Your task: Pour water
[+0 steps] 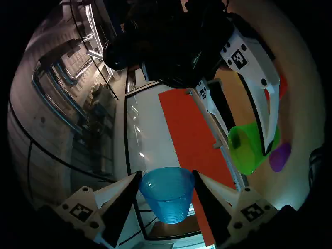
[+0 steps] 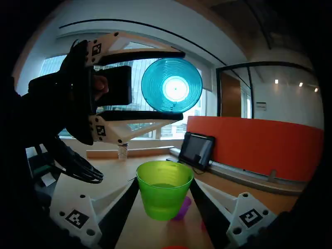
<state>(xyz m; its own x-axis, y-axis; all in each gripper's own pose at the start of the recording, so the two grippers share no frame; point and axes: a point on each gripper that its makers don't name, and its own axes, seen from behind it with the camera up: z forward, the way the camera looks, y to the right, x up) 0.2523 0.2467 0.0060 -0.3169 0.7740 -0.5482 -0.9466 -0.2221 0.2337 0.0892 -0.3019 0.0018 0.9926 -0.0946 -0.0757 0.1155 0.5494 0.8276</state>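
**While both grippers hold cups: blue cup tipped on its side, green cup upright**

Where the left gripper [image 1: 167, 176] looks along its own fingers, we find it clenched on a blue cup [image 1: 167, 195], with one dark pad pressed to each side of the cup's wall. The cup is see-through and ribbed. The room in the left gripper view lies turned on its side, so we record the cup as tipped over rather than upright.

In the right gripper view, the right gripper [image 2: 164, 182] grasps a green cup [image 2: 164, 191] in the same manner, both fingers against its wall. This cup stands upright, and liquid shows inside it, some way below the rim.

Higher in the same view, the blue cup sits between the left gripper's fingers, one finger above it and one below. It presents a round face with a bright centre, and from this view we cannot tell whether that face is the mouth or the base. The two cups are apart, the blue one above the green. A hand [image 2: 97, 87] holds the left gripper from behind.

Just behind the green cup, partly hidden by it, a purple cup [image 2: 184, 206] stands on a wooden table [image 2: 153, 232]. Farther back on the table we note a dark tablet [image 2: 197, 151], propped up, and a small paper cup [image 2: 122, 152] near the window side. Beyond these run an orange wall [image 2: 257, 141] and a row of windows [image 2: 50, 68].
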